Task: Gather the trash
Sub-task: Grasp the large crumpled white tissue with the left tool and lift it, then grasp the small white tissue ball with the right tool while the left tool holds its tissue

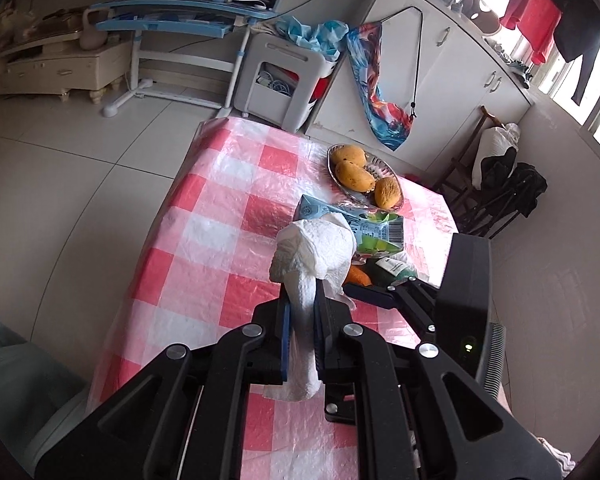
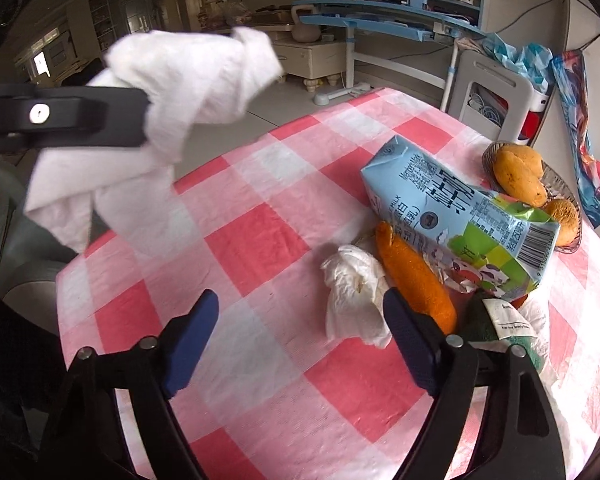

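Left fingers (image 1: 302, 320) clamping white tissue (image 1: 312, 256), right fingers (image 2: 300, 340) apart, empty, crumpled napkin (image 2: 356, 296) only in right view

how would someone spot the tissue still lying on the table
On the checked table, find the trash heap by the blue milk carton. The tissue lies at the heap's near edge, against the orange peel: small, white and crumpled, unlike the bigger paper towel held in the air.

Pink-white checked tablecloth (image 2: 284, 240); light-blue carton (image 2: 440, 208)
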Demonstrator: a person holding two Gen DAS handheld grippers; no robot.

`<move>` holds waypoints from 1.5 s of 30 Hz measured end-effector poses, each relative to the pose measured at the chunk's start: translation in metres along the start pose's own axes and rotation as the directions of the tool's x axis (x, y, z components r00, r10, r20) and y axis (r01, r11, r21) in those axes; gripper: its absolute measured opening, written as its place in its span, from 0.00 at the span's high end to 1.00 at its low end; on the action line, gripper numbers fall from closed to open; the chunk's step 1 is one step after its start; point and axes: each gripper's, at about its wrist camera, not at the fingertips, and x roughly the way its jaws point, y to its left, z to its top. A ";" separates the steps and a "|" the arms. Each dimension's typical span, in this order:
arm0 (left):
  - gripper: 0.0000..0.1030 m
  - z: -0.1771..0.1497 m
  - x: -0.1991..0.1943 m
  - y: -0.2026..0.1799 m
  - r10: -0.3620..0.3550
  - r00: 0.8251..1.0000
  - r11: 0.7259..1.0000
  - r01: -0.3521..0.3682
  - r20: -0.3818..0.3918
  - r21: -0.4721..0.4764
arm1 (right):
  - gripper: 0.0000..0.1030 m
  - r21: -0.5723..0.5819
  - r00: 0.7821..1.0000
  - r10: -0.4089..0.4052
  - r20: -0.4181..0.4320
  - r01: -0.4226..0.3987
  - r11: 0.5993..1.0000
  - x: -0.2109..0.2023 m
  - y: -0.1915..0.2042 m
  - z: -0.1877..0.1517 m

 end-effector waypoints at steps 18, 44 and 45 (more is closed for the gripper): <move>0.92 0.006 0.000 0.005 0.000 1.000 1.000 0.000 0.018 -0.020 | 0.78 0.081 1.000 -0.018 -0.006 0.018 0.997 0.006 -0.021 0.009; 0.92 -0.005 -0.002 0.009 0.010 1.000 1.000 -0.009 0.027 -0.024 | 0.45 0.080 1.000 0.015 0.007 -0.016 0.997 0.005 -0.012 0.012; 0.92 -0.004 -0.003 0.008 0.009 1.000 1.000 -0.009 0.028 -0.020 | 0.48 0.089 1.000 0.009 -0.003 -0.009 0.996 0.008 -0.015 0.012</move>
